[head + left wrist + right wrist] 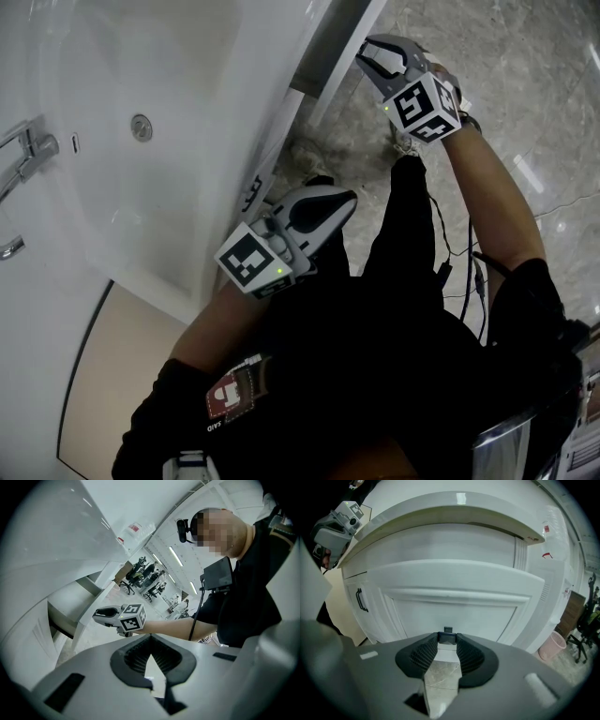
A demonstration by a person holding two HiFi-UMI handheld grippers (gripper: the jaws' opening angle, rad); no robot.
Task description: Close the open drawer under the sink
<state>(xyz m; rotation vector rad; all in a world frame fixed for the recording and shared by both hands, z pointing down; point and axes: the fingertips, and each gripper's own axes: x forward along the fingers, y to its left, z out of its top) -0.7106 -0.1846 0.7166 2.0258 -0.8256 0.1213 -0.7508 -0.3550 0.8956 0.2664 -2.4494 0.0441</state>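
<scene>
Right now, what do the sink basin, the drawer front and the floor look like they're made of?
Sink basin: likely glazed ceramic, glossy white with soft highlights. Drawer front: seems painted wood or board, smooth satin white with a raised panel frame. Floor: polished stone or stone-look tile, grey veins and bright reflections.

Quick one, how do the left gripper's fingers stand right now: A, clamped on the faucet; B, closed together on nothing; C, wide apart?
B: in its own view the left gripper shows its fingers meeting at the tips, with nothing between them.
</scene>
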